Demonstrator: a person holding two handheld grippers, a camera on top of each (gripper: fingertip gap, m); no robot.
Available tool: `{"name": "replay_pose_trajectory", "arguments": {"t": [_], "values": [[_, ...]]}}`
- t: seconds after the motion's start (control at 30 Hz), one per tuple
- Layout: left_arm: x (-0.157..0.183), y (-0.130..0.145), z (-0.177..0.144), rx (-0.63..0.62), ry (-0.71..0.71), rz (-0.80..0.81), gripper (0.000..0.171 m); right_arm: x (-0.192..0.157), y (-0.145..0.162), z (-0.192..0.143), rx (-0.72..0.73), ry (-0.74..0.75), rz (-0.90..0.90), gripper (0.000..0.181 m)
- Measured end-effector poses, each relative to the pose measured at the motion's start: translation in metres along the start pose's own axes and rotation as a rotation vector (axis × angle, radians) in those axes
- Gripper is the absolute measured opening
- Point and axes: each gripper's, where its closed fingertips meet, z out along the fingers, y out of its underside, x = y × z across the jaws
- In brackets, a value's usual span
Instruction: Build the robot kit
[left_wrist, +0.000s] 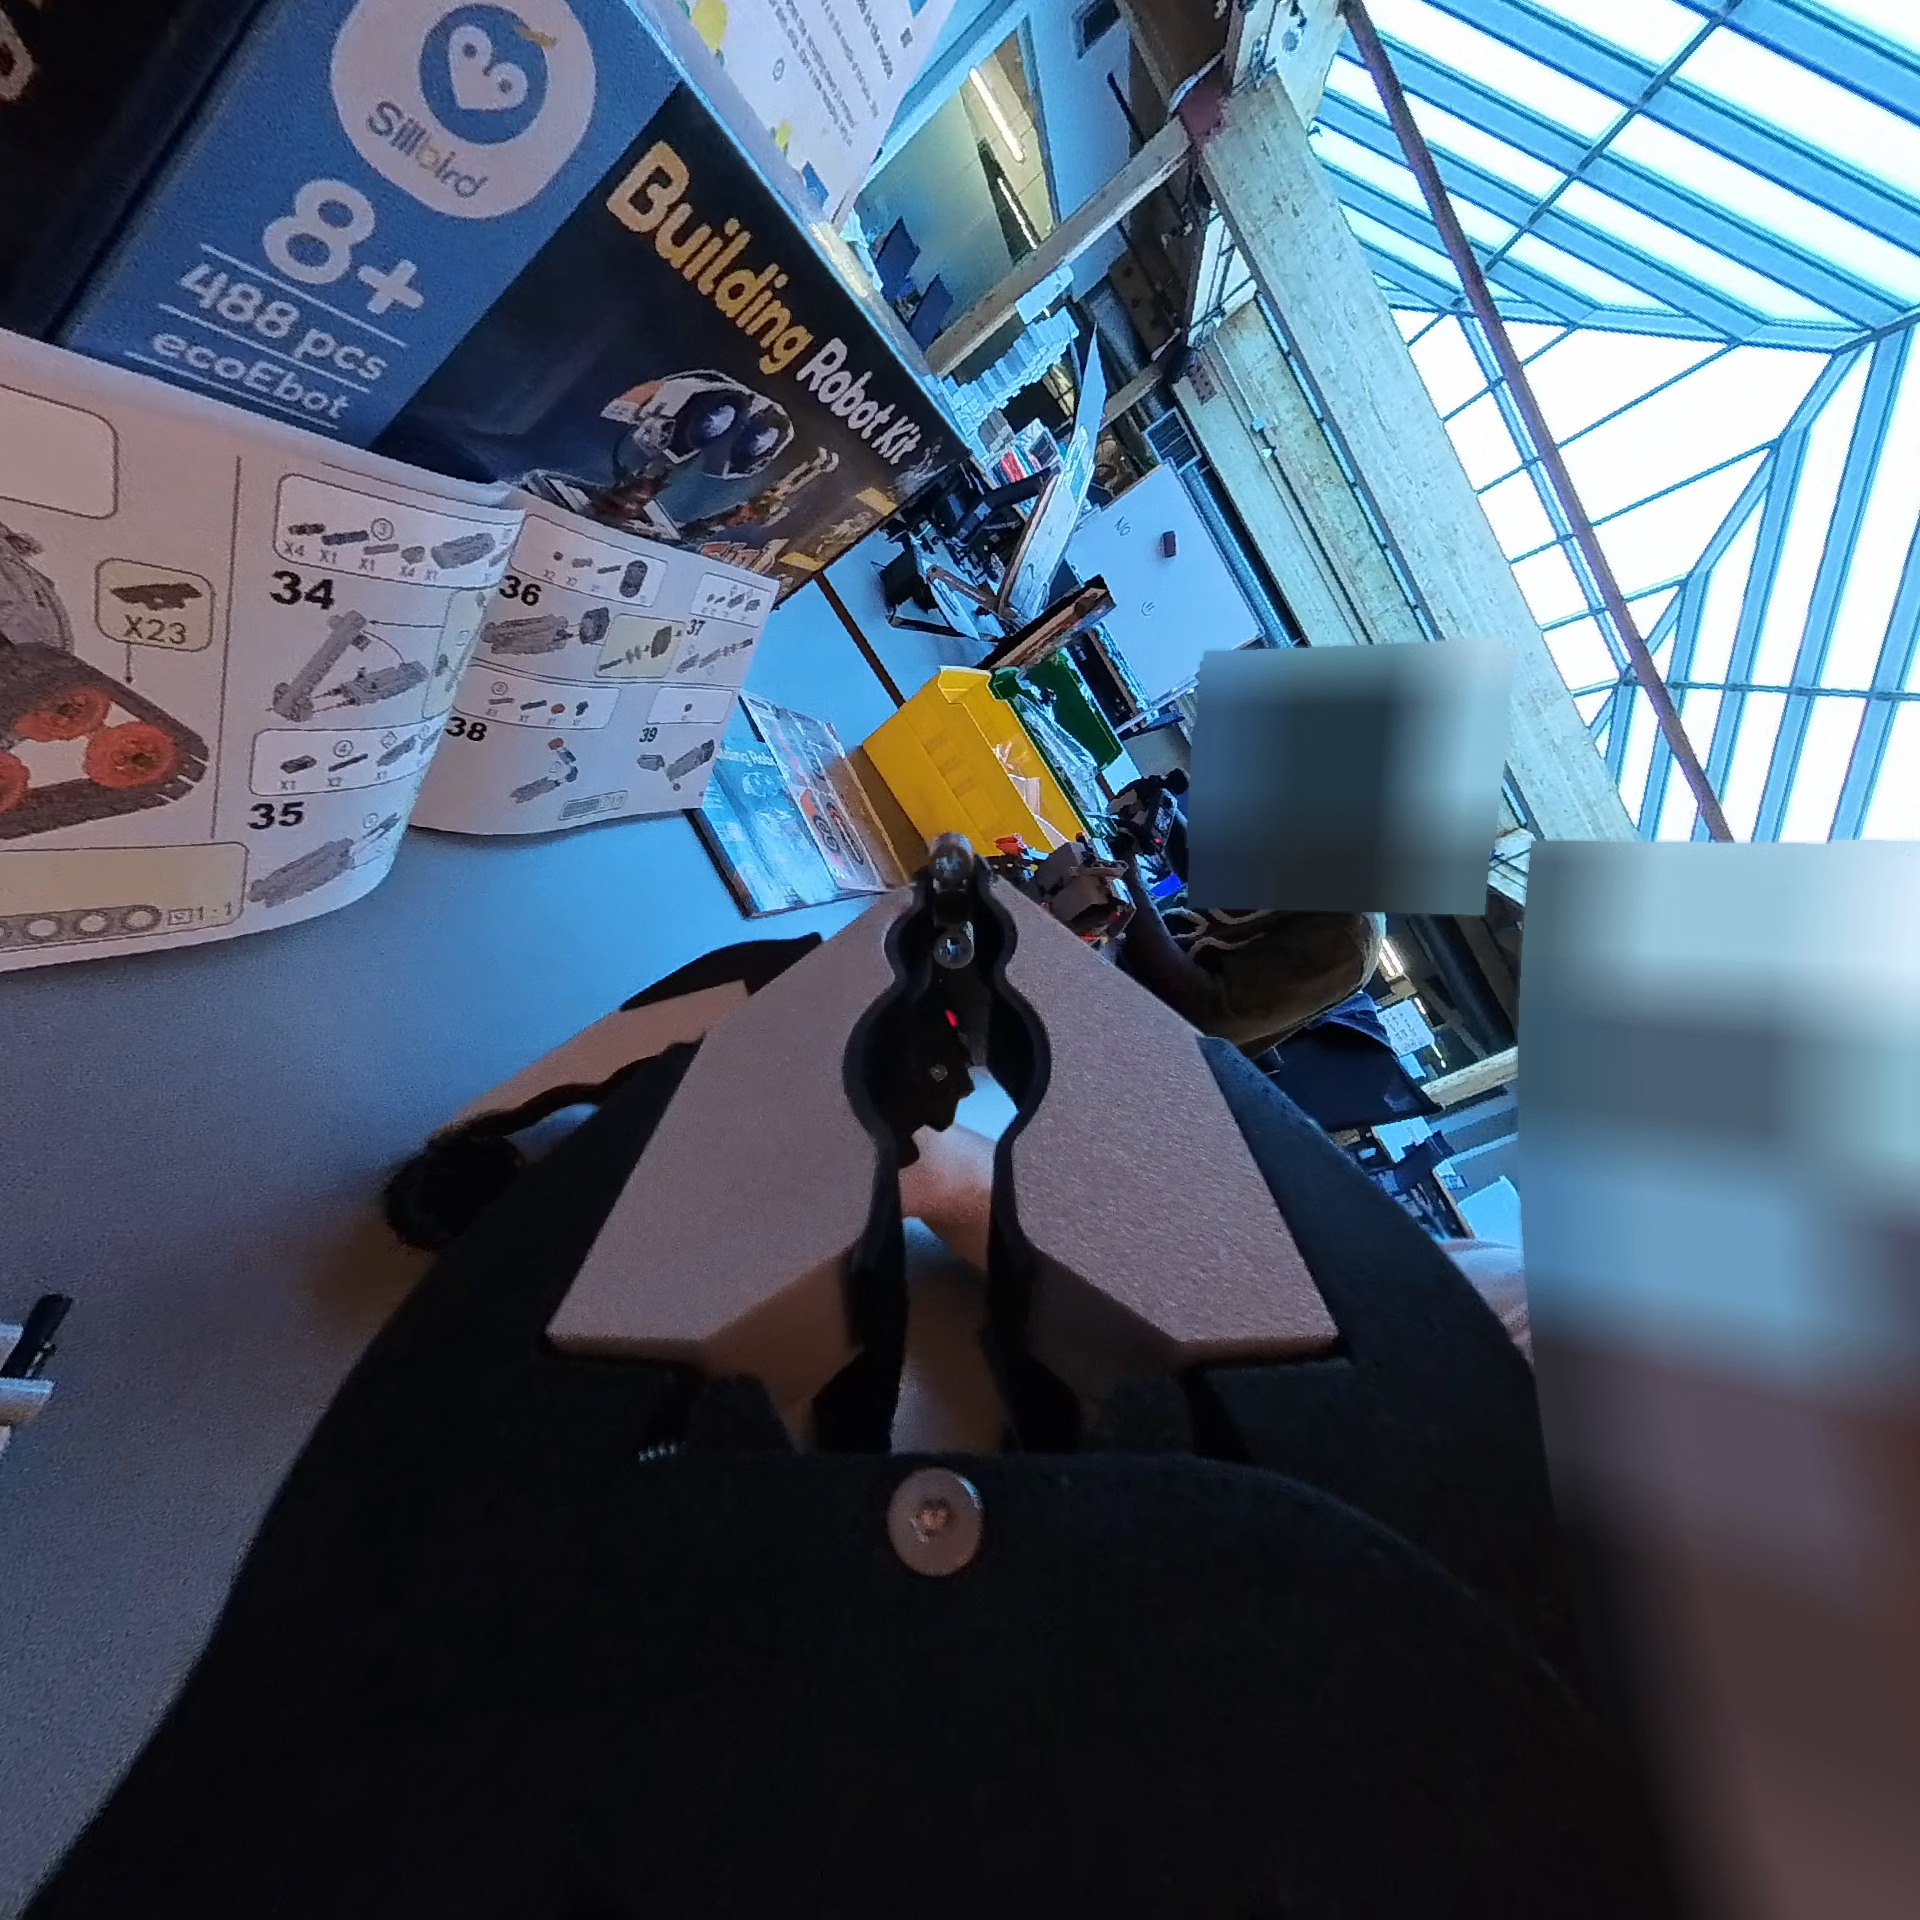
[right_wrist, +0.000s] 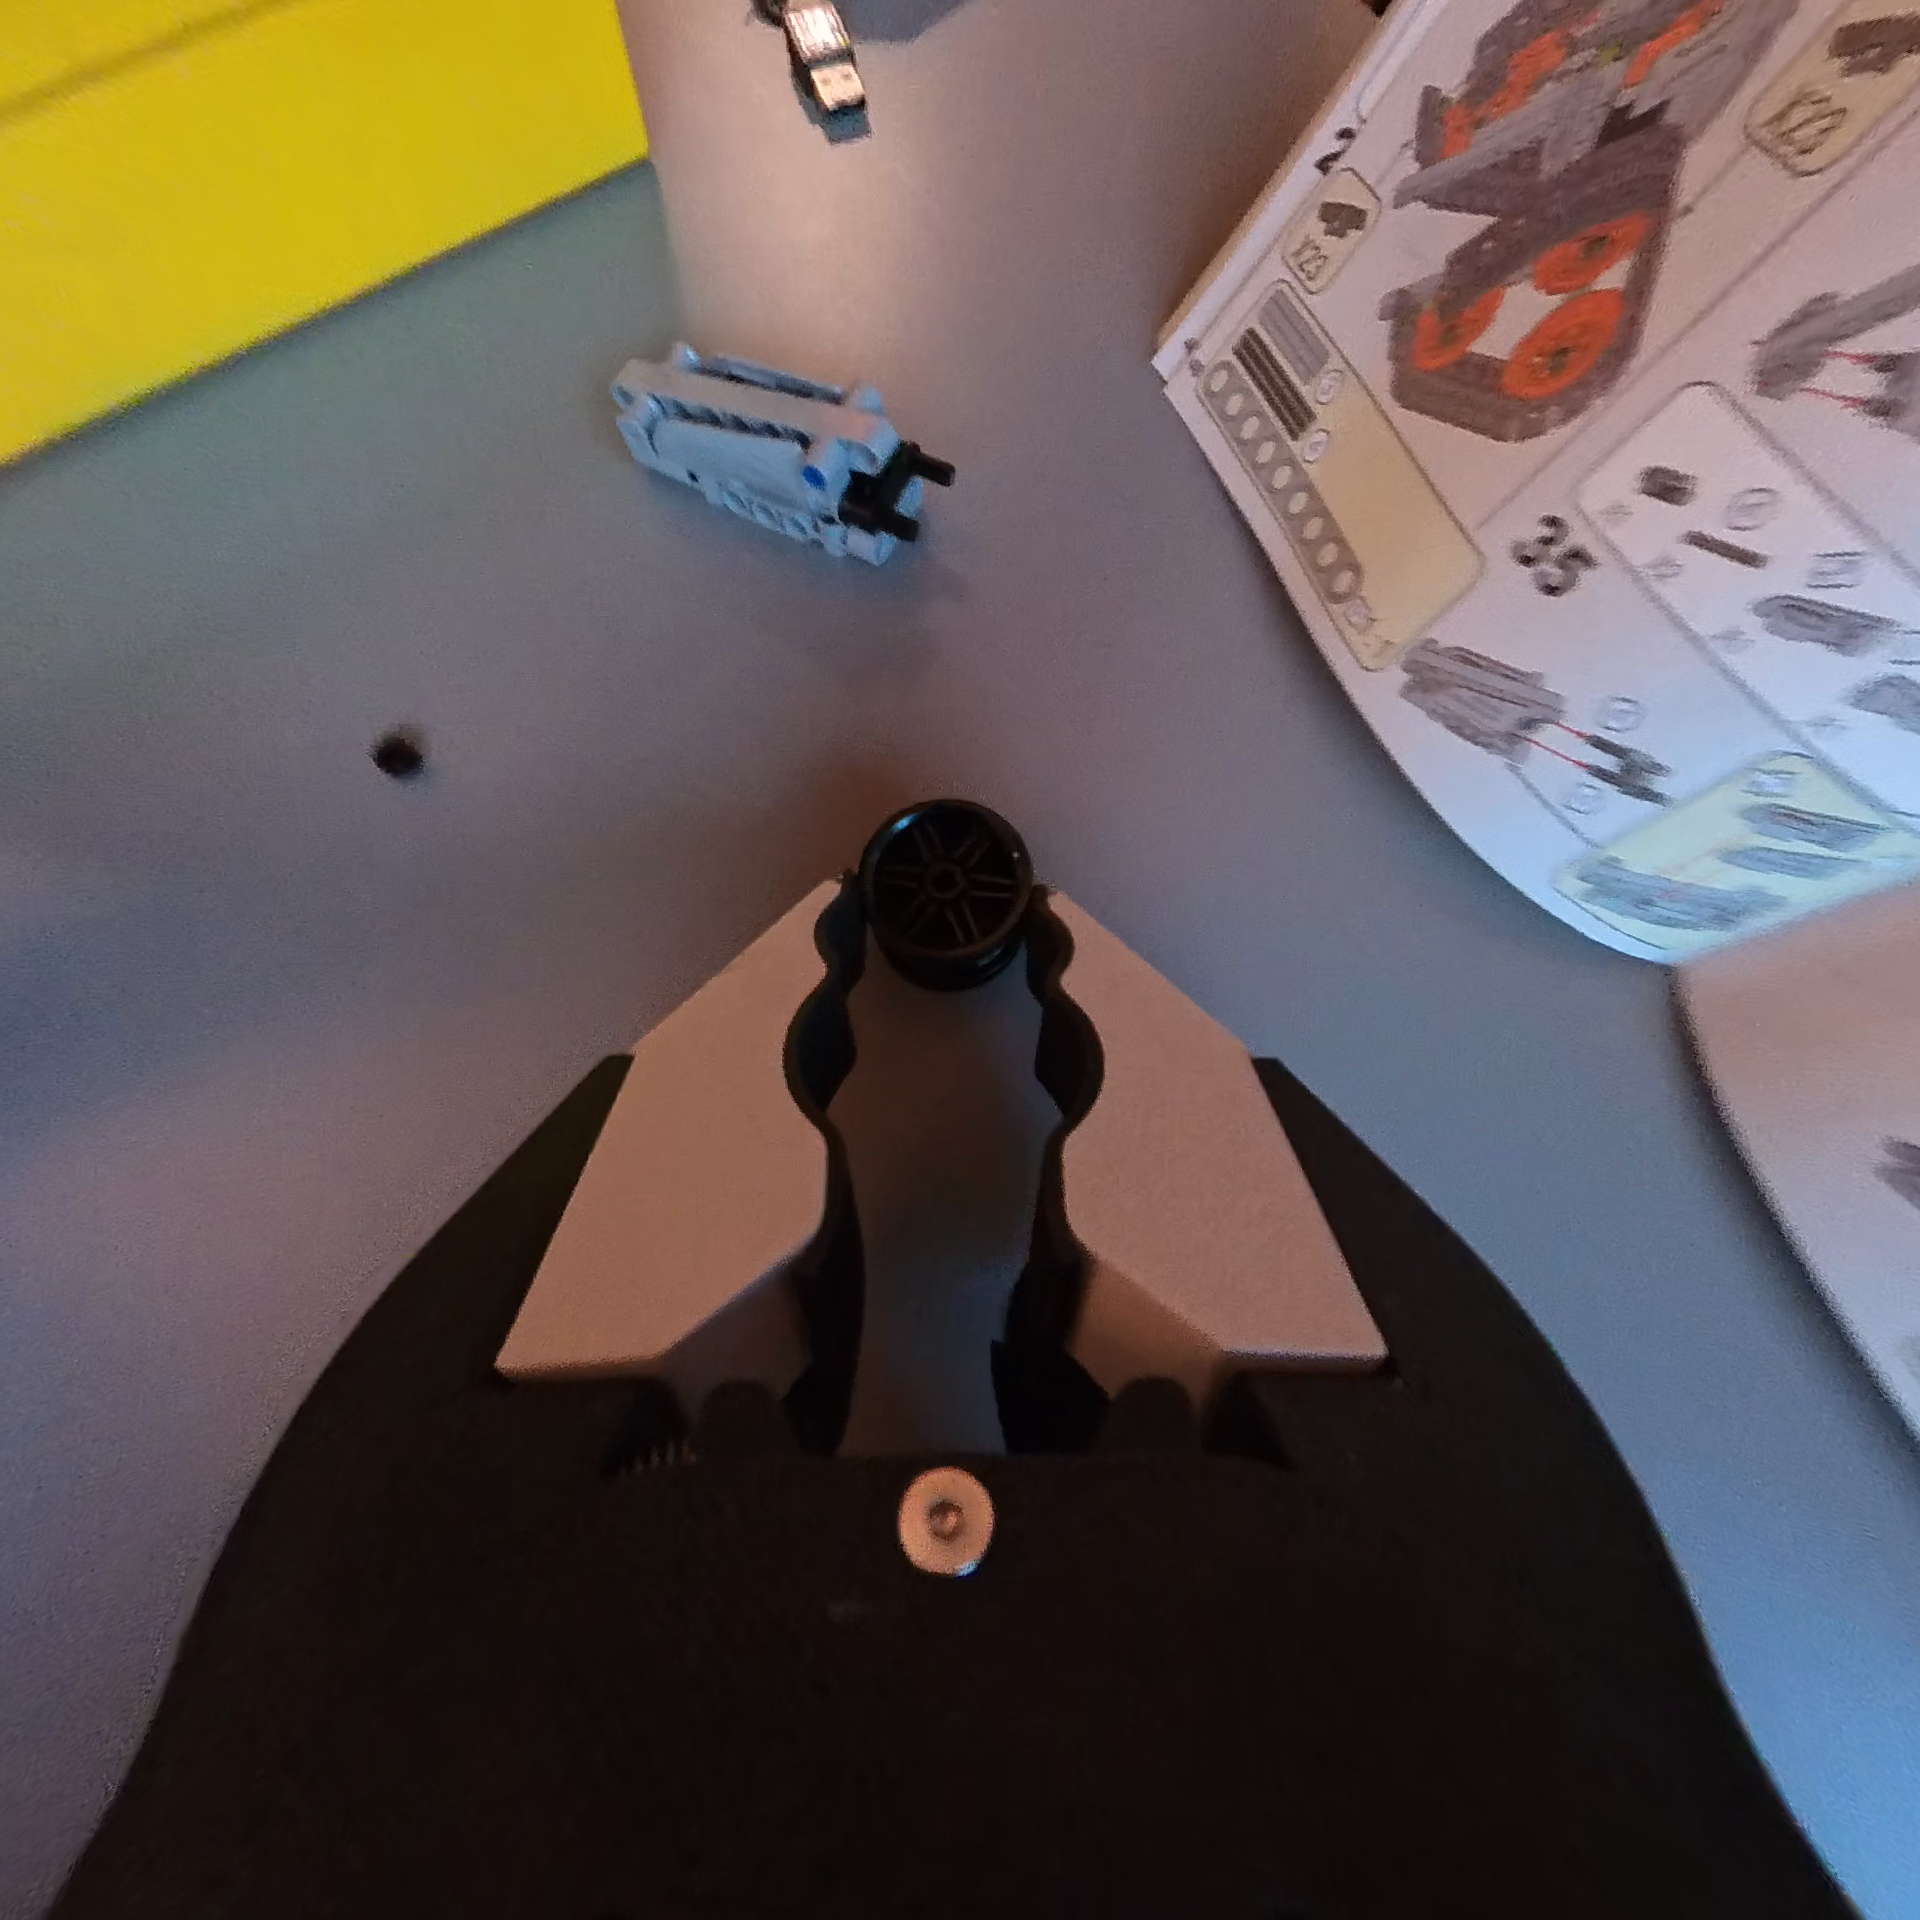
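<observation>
My left gripper (left_wrist: 952, 873) is shut on a small dark part with a grey axle end (left_wrist: 950, 858), held above the grey table (left_wrist: 260, 1091), tilted up toward the room. My right gripper (right_wrist: 943, 914) is shut on a small black spoked wheel (right_wrist: 943, 888), held just over the table (right_wrist: 520, 935). A light grey building-block assembly with black pins (right_wrist: 764, 452) lies on the table beyond the right gripper. An open instruction booklet (left_wrist: 260, 665) lies to the left of the left gripper; it also shows in the right wrist view (right_wrist: 1558, 468) at the right.
A blue and black kit box (left_wrist: 468, 239) stands behind the booklet. A yellow bin (left_wrist: 961, 753) and a green bin (left_wrist: 1060, 696) sit farther back; a yellow bin wall (right_wrist: 260, 177) is at the upper left. A tiny black piece (right_wrist: 397, 753) lies left. A person sits beyond. Some 20 cm of space lies between my two pairs of fingers.
</observation>
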Motion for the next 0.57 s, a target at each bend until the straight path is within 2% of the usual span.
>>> {"name": "replay_pose_trajectory", "arguments": {"t": [0.1, 0.23, 0.33, 0.47, 0.57], "values": [[0.000, -0.001, -0.001, 0.010, -0.001, 0.003, 0.004, 0.031, 0.013, -0.035, 0.025, 0.117, -0.057, 0.030], [-0.006, 0.000, 0.001, 0.012, -0.017, 0.000, 0.004, 0.071, 0.037, -0.096, 0.123, 0.198, 0.119, 0.030], [-0.013, 0.002, 0.006, 0.008, -0.033, -0.009, 0.004, 0.098, 0.059, -0.133, 0.158, 0.317, 0.154, 0.030], [-0.021, 0.004, 0.017, 0.026, -0.038, -0.022, 0.005, 0.110, 0.043, -0.157, 0.313, 0.291, 0.261, 0.030], [-0.017, 0.007, 0.030, 0.031, 0.023, -0.037, 0.004, 0.102, 0.033, -0.155, 0.437, 0.122, 0.423, 0.029]]}}
